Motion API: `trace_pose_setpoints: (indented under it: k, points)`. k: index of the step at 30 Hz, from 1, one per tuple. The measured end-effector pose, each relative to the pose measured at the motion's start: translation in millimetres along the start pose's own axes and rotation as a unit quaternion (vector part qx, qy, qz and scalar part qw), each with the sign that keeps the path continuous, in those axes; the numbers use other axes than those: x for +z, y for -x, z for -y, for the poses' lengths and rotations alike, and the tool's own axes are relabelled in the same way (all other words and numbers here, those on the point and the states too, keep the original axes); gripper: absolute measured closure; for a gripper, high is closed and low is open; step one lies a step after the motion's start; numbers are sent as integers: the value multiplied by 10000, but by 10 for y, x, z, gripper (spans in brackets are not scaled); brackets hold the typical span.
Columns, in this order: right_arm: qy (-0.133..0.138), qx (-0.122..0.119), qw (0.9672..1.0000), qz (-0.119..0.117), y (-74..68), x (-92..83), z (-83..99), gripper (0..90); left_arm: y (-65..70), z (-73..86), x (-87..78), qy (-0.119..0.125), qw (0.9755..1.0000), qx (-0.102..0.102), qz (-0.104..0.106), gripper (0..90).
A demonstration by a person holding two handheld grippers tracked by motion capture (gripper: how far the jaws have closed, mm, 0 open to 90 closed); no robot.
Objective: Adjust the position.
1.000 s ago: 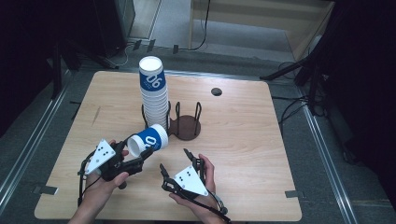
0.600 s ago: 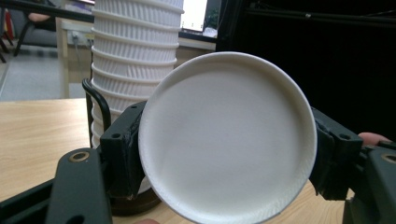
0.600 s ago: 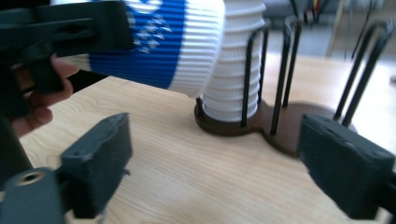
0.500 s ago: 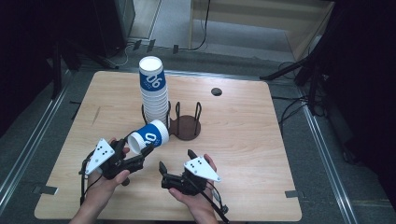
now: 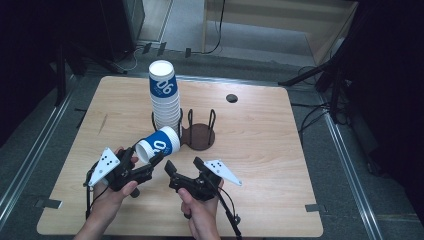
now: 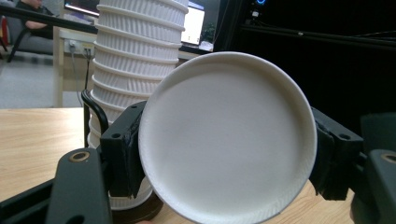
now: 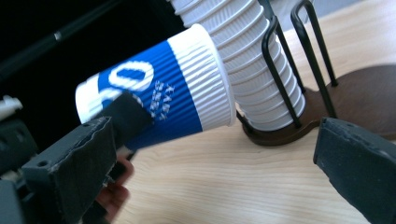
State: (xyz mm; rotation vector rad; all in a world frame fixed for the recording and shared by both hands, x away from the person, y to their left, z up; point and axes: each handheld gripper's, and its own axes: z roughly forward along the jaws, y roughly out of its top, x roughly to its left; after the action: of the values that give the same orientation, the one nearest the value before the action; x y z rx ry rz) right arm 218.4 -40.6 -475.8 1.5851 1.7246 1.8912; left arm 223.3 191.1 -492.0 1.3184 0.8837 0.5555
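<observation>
Two hand-held grippers are working near the front edge of the wooden counter (image 5: 280, 165). The left hand-held gripper (image 5: 147, 165) is clamping a single blue-and-white paper cup (image 5: 158, 145) by its narrow bottom end, its pads pressing on both sides of the cup. The cup is lying tilted on its side in the air above the counter, its wide rim pointing toward the stack of cups (image 5: 165, 100) and sitting just beside the stack's lower part. In the left gripper view, the cup's round white base (image 6: 229, 135) is facing the camera between the two black jaws, with the ribbed white stack (image 6: 135, 60) rising behind it.

The right hand-held gripper (image 5: 184, 167) is hovering just beside the held cup, apart from it, its jaws spread wide with nothing between them; they have just been opening. In the right gripper view, the cup (image 7: 159, 93) is showing its blue band and white rim, close to the stack (image 7: 252, 60).

The stack is standing upright in a black wire holder (image 5: 200, 131) on a dark round base, near the counter's middle.
</observation>
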Motion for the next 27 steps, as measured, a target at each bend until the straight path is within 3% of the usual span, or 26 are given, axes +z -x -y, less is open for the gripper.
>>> trace_pose_setpoints:
  k: [7,11,14,18,19,23,25,27]
  points:
    - [123,833,9964,80,14,48,-18,1,45,17,26,-26,10000,43,52,270]
    - [212,1408,9897,126,24,64,-32,9,63,38,35,-65,9999,59,83,270]
    - [317,1825,9825,177,35,75,-37,20,83,46,40,-57,9999,88,105,270]
    - [323,2389,9704,131,14,73,-45,24,104,50,43,-62,9999,102,121,270]
    - [349,2445,9690,90,19,78,-43,24,110,51,45,-47,9999,105,123,270]
    - [263,2977,9543,-34,16,74,-45,22,122,45,41,-15,9998,129,135,270]
    - [202,3154,9486,-147,24,80,-48,18,124,46,42,-13,9998,137,131,270]
    - [159,3407,9397,-237,41,93,-40,18,132,50,46,-12,9998,130,137,270]
